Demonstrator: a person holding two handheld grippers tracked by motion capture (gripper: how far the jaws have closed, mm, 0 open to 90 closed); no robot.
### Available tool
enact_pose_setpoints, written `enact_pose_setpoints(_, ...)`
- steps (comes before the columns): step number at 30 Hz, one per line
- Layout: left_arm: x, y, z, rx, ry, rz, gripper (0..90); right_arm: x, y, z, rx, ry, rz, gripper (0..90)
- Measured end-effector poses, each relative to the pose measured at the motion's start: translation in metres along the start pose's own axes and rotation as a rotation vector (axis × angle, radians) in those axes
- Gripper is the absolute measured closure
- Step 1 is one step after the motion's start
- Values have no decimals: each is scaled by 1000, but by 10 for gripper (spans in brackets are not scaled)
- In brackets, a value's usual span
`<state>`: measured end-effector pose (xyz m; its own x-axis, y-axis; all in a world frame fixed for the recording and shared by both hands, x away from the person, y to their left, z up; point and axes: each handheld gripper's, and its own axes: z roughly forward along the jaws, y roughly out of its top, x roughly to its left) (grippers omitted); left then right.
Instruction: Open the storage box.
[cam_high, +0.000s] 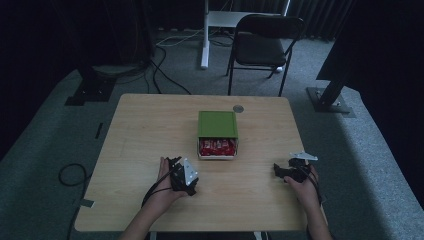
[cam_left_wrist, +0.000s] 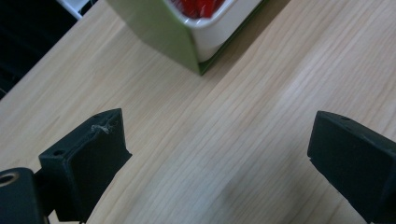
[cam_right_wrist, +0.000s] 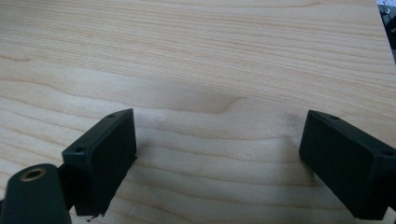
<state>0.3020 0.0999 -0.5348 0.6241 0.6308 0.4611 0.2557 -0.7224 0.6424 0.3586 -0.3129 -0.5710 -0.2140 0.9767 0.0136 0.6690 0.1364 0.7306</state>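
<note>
A green box (cam_high: 217, 124) sits at the table's middle, its white inner tray (cam_high: 218, 156) slid out toward me with red packets (cam_high: 217, 146) inside. In the left gripper view the box corner (cam_left_wrist: 175, 39) and the tray's white wall (cam_left_wrist: 219, 32) lie just ahead of the jaws. My left gripper (cam_high: 180, 172) rests on the table left of the tray, open, nothing between its jaws (cam_left_wrist: 217, 154). My right gripper (cam_high: 285, 171) rests at the right, apart from the box, open over bare wood (cam_right_wrist: 217, 154).
The wooden table (cam_high: 140, 130) has a small grey round disc (cam_high: 238, 108) near its far edge. A black chair (cam_high: 265, 40) and a white stand (cam_high: 206, 35) are behind the table. Cables lie on the grey carpet at left.
</note>
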Motion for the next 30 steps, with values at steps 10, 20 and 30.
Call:
enact_pose_setpoints(10,-18,19,-4,-36,-17,97,52,0,0,0,2,0,0,106)
enact_pose_setpoints(20,-35,33,-1,-76,-47,192,52,0,0,0,1,0,0,106)
enact_pose_setpoints(30,-43,45,6,-96,-63,264,52,0,0,0,1,0,0,106)
